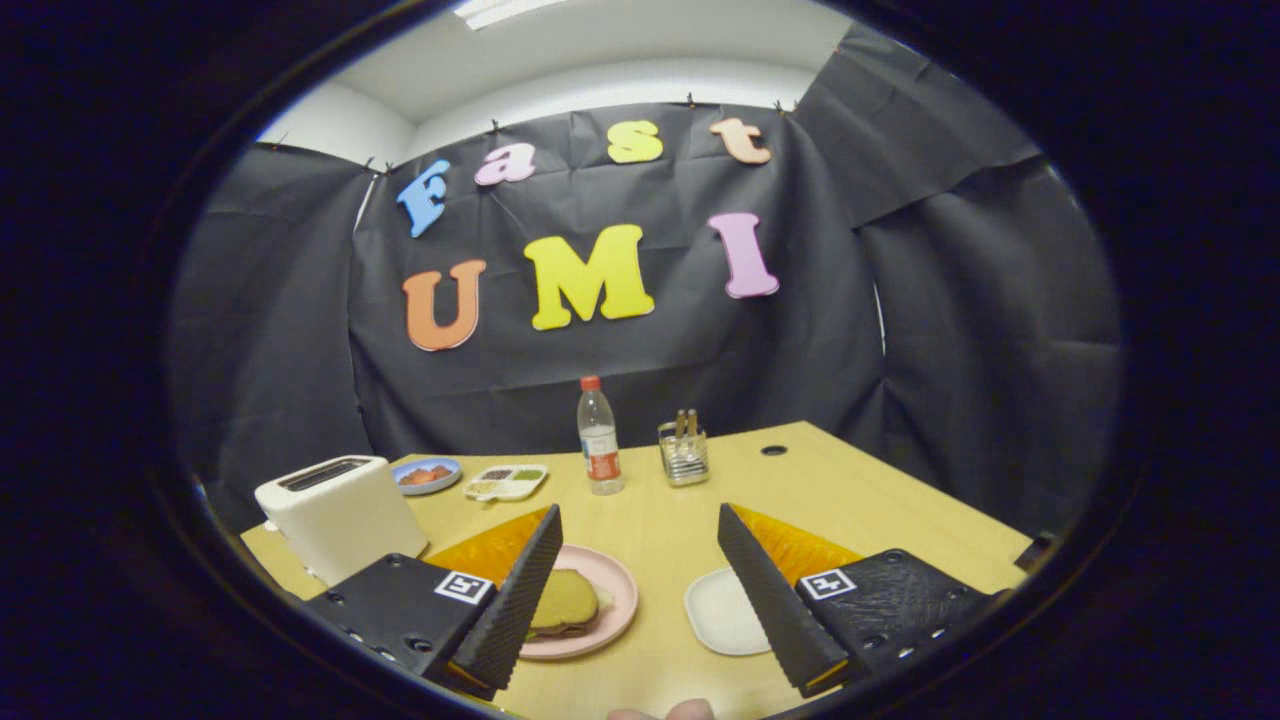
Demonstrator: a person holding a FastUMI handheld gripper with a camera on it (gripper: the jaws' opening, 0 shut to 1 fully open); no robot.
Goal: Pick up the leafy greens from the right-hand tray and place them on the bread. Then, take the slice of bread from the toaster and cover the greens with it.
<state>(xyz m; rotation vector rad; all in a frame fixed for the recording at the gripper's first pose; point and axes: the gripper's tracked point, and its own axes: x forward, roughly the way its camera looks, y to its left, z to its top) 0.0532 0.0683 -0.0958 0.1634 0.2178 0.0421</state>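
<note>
Gripper view — gripper [640,570] hangs above wooden table [880,500], fingers spread wide, nothing between them. Pink plate [618,600] by left finger carries sandwich: bread slice [565,600] on top, bit of leafy greens [533,634] at its edge. White tray [715,610] by right finger. Toaster [335,515] further left. Beyond — bottle [600,440], utensil rack [684,455].

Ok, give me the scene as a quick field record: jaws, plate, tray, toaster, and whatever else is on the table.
gripper: jaws open, nothing between them, held above the table
pink plate: by the left jaw, holds a sandwich with a bread slice on top and a bit of green at its edge
white tray: by the right jaw, looks empty
toaster: left of the plate, no bread seen rising from its slot
beyond: water bottle, utensil rack, blue dish, divided tray
table: light wood
</note>
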